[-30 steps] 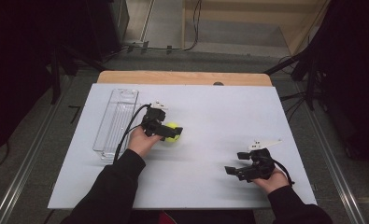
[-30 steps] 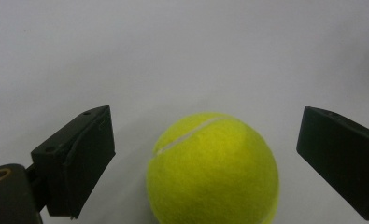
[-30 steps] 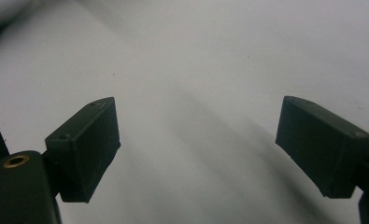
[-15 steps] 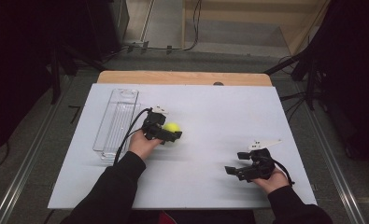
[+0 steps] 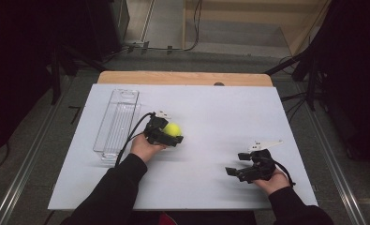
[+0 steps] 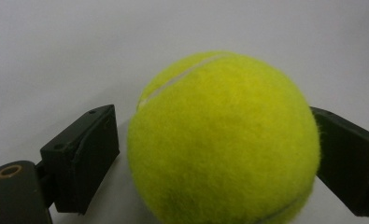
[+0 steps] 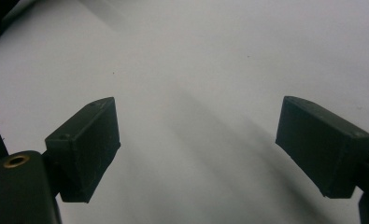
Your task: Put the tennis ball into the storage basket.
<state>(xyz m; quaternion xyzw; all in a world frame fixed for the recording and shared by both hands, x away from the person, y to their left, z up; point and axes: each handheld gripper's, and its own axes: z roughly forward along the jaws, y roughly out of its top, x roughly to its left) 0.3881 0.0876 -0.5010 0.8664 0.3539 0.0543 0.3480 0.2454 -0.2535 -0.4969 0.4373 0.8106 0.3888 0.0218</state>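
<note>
Right hand-held gripper point(image 5: 239, 169) sits spread wide with nothing in it, near the bench point(image 5: 220, 108) front edge, well apart from the tennis ball point(image 5: 172, 129). Left hand-held gripper point(image 5: 171, 133) straddles that ball; can't tell if it's clamped. Clear tray point(image 5: 118, 123) just left of the ball, bare bench beyond.

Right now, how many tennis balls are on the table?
1. The tennis ball sits between the jaws of the left claw, just right of the clear tray. None can be seen inside the tray.
</note>
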